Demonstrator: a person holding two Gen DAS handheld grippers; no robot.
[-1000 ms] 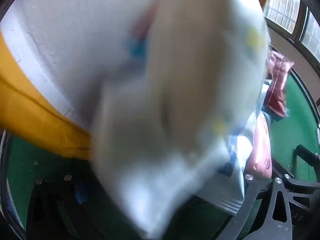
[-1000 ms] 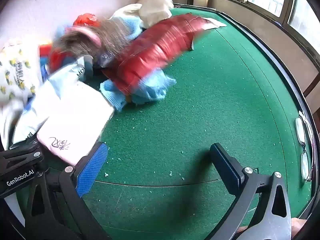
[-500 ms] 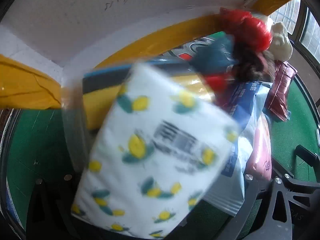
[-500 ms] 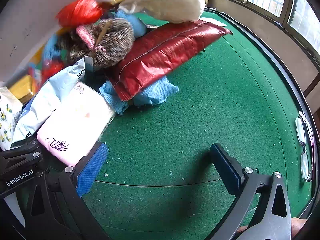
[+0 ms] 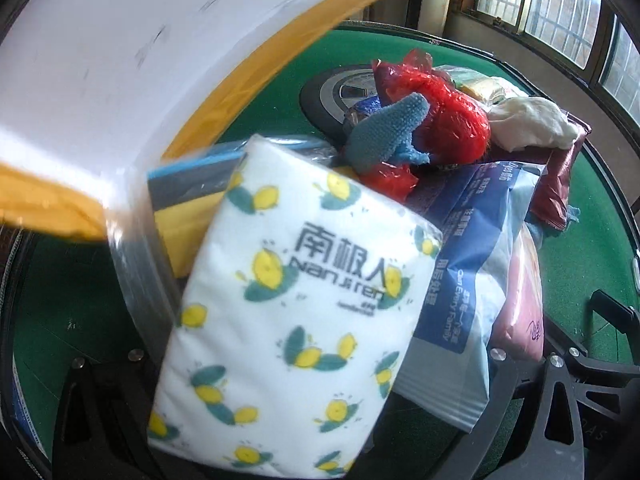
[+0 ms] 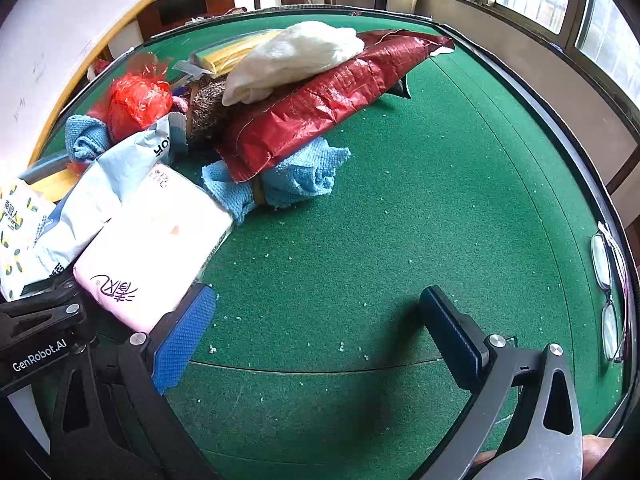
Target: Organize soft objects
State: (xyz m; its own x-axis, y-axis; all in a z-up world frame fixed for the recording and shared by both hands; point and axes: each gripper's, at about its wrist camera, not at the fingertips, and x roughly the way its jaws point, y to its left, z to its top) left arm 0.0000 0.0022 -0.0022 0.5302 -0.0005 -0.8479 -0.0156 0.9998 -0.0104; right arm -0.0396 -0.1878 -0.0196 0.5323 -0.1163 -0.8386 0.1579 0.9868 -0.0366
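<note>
A white pack printed with lemons (image 5: 296, 320) fills the lower left wrist view. It lies between the wide-spread fingers of my left gripper (image 5: 316, 368), whose tips it hides. To its right lean a blue-and-white pouch (image 5: 472, 264) and a pink pack (image 5: 524, 312). Behind them are a red plastic bag (image 5: 444, 120), a blue knitted cloth (image 5: 384, 132) and a white cloth (image 5: 532, 120). My right gripper (image 6: 316, 320) stands open over bare green felt, its left finger beside the pink pack (image 6: 156, 248). A dark red bag (image 6: 320, 108) rests on a light blue towel (image 6: 304, 172).
A clear-wrapped bundle of yellow and blue-grey cloths (image 5: 188, 200) sits behind the lemon pack, near a white wall with a yellow edge. Eyeglasses (image 6: 608, 292) lie at the right rim of the green felt table (image 6: 400, 220). A grey round disc (image 5: 332, 92) marks the table's middle.
The lemon pack, a blur close to the left camera a second ago, has dropped lower and now shows sharply. The right view has swung so that the pile sits farther off.
</note>
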